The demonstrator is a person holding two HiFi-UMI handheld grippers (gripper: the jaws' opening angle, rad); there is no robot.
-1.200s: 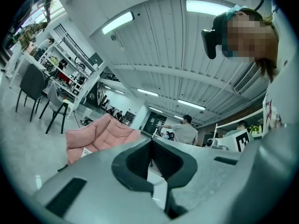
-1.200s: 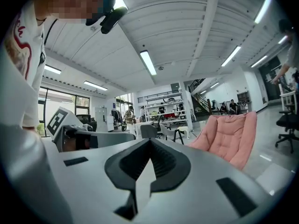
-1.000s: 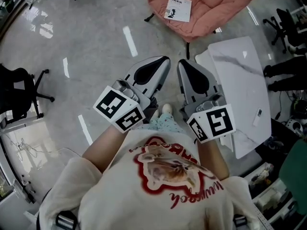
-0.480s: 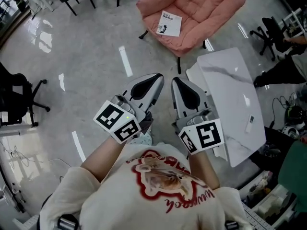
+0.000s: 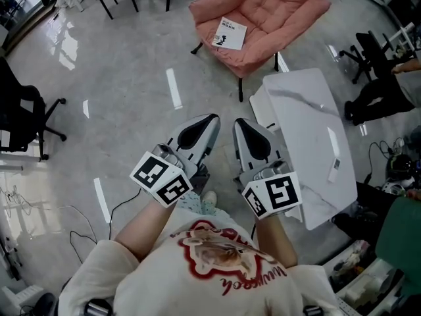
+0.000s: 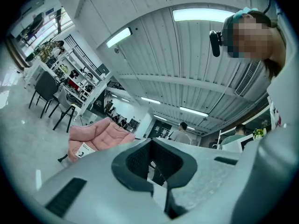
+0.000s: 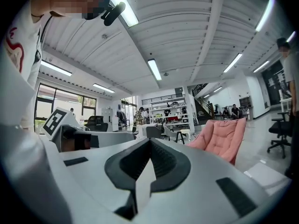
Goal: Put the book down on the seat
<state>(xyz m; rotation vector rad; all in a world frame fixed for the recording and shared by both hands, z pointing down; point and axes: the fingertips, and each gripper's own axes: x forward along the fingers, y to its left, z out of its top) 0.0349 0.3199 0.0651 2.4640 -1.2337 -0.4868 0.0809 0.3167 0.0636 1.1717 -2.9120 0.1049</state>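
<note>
Farther-off book [image 5: 231, 33] flat on seat [image 5: 276, 5], lengthwise away

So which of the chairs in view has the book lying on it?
The pink cushioned armchair at the top of the head view: the book lies on its seat. The black chairs carry no book.

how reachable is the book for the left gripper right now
Probably not from here: the book lies on the pink chair, across a stretch of floor from the left gripper. Nothing stands between, so stepping closer should do it.
</note>
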